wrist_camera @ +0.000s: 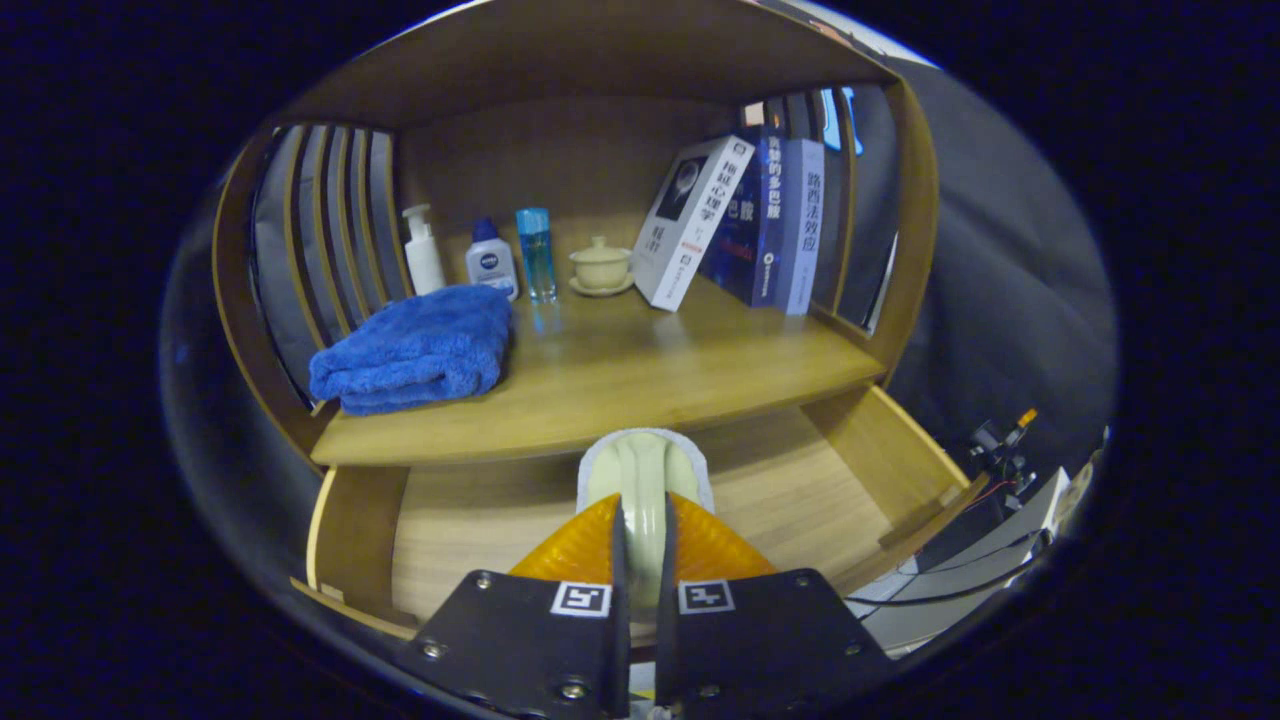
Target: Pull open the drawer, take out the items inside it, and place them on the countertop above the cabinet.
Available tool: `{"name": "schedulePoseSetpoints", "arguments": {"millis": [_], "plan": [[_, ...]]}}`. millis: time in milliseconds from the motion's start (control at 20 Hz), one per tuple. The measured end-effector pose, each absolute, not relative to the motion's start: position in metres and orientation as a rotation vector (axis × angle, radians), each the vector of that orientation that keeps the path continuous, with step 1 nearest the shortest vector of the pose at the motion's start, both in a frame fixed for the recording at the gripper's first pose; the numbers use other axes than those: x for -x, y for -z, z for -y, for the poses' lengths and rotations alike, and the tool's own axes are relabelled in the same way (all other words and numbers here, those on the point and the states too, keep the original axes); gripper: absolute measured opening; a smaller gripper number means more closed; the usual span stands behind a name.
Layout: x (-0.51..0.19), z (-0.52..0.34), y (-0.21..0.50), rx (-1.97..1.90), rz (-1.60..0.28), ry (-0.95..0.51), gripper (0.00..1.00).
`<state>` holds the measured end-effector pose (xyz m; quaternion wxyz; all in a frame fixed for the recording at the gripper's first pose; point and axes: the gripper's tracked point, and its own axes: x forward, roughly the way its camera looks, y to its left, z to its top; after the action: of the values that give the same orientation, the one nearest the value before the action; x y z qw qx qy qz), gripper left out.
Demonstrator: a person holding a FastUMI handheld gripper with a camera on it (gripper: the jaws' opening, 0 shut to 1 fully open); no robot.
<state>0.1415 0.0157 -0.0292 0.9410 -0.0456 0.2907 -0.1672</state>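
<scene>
Two claw [644, 510] fingers clenched on smooth pale brush handle [645, 480], open wooden drawer [790, 490] beneath, plush blue towel [415, 348] on countertop [640, 370]

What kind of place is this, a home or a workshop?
Probably a mock-up of a home corner in a booth: a wooden cabinet with an open drawer, books, toiletry bottles and a towel on its countertop. The gripper is shut on a pale slipper-like item above the drawer.
</scene>
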Motion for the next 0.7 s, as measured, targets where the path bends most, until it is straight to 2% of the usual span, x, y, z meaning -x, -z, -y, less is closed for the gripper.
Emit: {"name": "schedulePoseSetpoints", "arguments": {"millis": [250, 700], "plan": [[-0.163, -0.024, -0.014, 0.086, -0.487, 0.326, 0.10], [-0.238, -0.038, -0.015, 0.094, -0.476, 0.242, 0.11]]}}
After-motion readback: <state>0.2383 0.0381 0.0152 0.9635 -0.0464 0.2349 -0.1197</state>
